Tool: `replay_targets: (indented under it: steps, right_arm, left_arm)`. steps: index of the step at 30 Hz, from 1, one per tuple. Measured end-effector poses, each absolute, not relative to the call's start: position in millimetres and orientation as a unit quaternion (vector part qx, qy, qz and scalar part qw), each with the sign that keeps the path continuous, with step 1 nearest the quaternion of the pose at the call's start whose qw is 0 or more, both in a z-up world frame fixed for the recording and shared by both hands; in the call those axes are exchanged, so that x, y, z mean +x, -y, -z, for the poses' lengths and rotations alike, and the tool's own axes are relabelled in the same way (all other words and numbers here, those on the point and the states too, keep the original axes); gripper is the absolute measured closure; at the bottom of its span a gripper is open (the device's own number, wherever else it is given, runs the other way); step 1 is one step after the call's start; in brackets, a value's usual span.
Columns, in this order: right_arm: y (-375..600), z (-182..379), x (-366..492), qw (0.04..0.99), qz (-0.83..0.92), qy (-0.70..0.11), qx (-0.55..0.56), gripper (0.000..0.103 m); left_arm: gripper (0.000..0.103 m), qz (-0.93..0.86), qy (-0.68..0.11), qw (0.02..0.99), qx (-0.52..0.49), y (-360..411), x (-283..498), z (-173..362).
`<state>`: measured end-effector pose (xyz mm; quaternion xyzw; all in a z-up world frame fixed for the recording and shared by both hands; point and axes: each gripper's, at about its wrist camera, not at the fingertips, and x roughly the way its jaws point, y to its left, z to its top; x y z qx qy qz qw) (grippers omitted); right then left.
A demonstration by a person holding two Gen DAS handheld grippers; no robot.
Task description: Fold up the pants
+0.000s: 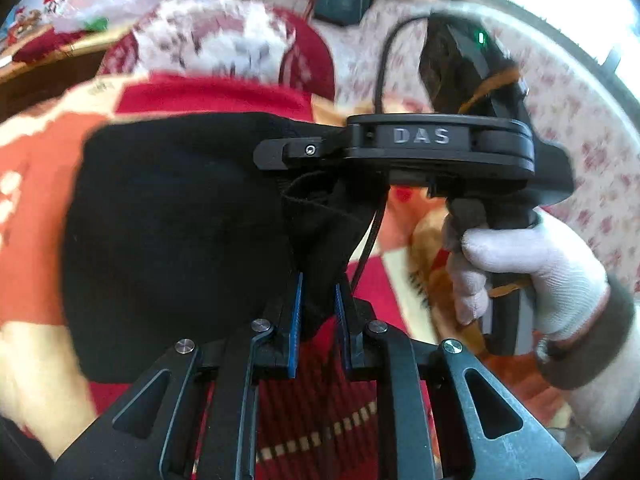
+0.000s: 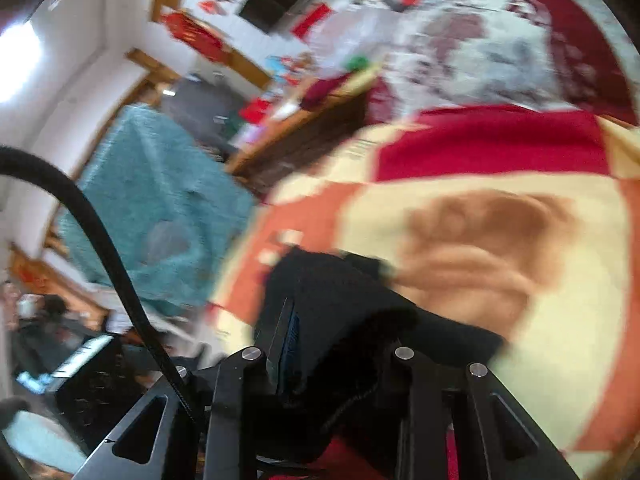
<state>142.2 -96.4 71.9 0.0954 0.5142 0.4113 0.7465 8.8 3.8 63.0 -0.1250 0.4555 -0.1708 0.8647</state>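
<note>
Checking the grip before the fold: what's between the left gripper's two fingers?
In the left wrist view, a bunch of the black pants sits between the left gripper fingers.

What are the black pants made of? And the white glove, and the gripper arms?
The black pants look like soft matte knit or fleece: they drape limply and a loose thread hangs from the edge. The white glove seems knitted cotton or similar, with fine ribbing and a darker cuff. The left gripper has dark arms that look like metal or hard plastic with shiny silver rivets, and blue ridged pads, probably rubber.
</note>
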Motion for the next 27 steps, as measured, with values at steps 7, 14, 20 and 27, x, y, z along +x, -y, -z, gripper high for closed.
replay_targets:
  steps: [7, 14, 20, 27]
  right_arm:
    - [106, -33, 146, 0.764, -0.378, -0.514, 0.097, 0.072]
    - [139, -73, 129, 0.797, -0.338, -0.495, 0.079, 0.049]
    - [124, -111, 101, 0.792, -0.405, -0.446, 0.099, 0.049]
    - [83, -78, 82, 0.765, -0.427, -0.480, 0.047, 0.049]
  left_arm:
    - [0.089, 0.174, -0.466, 0.856, -0.140, -34, -2, -81]
    - [0.080, 0.135, -0.431, 0.886, -0.109, -90, -18, -126]
    - [0.079, 0.094, -0.434, 0.890, -0.108, -105, 12, -116]
    - [0.079, 0.082, -0.466, 0.874, -0.109, -96, 53, -76]
